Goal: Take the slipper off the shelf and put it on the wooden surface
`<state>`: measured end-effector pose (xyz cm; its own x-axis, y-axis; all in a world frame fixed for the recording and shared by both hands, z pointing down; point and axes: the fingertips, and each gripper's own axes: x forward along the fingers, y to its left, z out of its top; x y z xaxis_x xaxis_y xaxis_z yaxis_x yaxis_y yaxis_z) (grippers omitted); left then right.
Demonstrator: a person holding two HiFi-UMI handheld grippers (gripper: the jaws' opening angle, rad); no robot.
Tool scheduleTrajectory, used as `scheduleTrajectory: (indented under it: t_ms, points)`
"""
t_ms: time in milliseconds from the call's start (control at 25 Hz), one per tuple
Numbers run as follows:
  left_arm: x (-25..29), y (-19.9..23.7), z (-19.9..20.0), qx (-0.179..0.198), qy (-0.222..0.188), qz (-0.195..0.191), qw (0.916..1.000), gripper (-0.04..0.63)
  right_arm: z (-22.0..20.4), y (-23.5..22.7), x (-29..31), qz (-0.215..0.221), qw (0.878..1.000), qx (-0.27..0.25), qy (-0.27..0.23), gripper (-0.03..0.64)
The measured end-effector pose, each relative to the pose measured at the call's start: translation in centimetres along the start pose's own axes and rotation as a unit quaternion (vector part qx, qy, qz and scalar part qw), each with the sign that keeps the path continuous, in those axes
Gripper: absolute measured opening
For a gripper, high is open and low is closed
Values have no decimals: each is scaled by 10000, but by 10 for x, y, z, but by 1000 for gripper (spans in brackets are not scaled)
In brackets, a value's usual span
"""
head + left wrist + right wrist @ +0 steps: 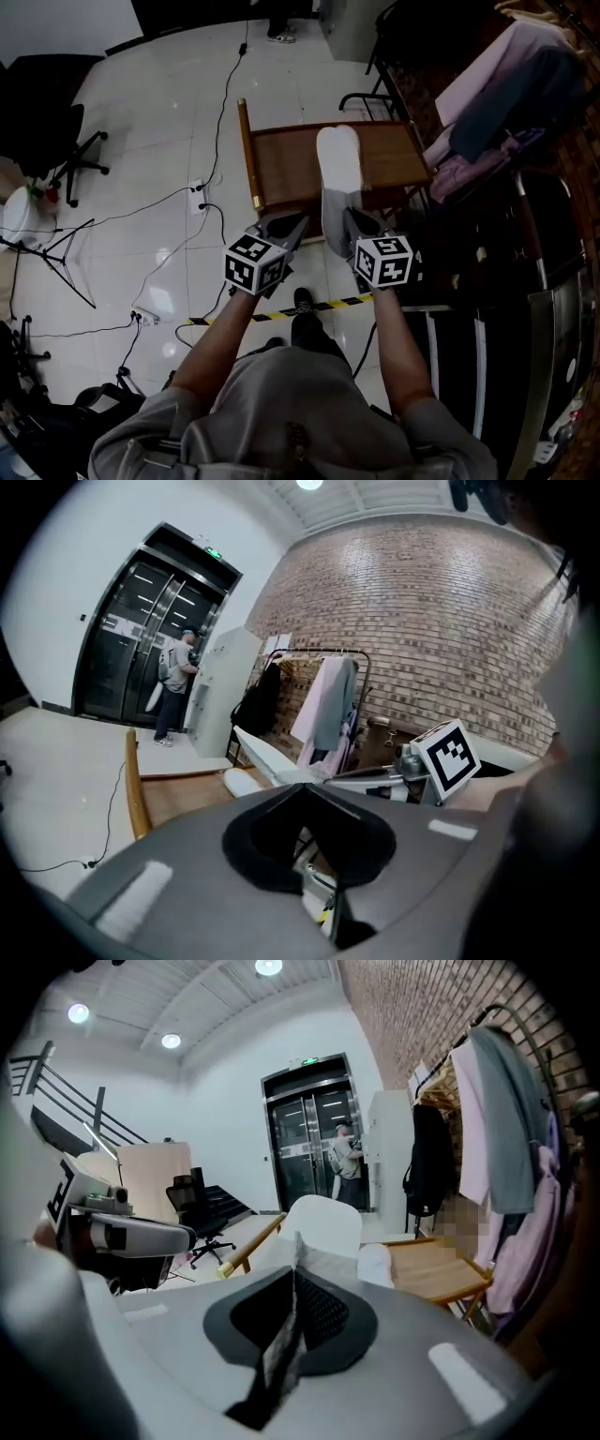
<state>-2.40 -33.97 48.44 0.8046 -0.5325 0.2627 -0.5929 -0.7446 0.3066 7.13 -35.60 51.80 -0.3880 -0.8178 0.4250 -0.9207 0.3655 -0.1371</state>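
Observation:
A white slipper [339, 159] with a grey upper hangs over the wooden surface [281, 169], toe pointing away from me. My right gripper [349, 225] is shut on its grey near edge; in the right gripper view the fabric is pinched between the jaws [295, 1265] and the white sole [323, 1227] rises beyond them. A second white slipper-like piece [375, 1265] lies on the wood [427, 1274], also seen as a white lump [242, 782] in the left gripper view. My left gripper [281, 230] hovers beside the right one, jaws [302, 787] shut on nothing.
A clothes rack with garments [511, 103] and a dark shelf unit [487, 309] stand at the right. Cables and a power strip [150, 314] lie on the tiled floor. An office chair [47, 112] is at far left. A person [173, 682] stands by glass doors.

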Motion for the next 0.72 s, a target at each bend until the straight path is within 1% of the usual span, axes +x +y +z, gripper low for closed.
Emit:
scheduleTrajectory:
  t_ms: [280, 520, 720]
  points:
    - [29, 56, 12, -349, -50, 658, 9972, 3, 8, -22, 102, 590, 9973, -70, 428, 6]
    - [37, 95, 19, -551, -80, 1113, 9922, 3, -4, -32, 174, 898, 9925, -105, 819, 8]
    - [41, 118, 21, -668, -32, 1403, 9878, 3, -25, -37, 225, 992, 9872, -33, 1249, 8]
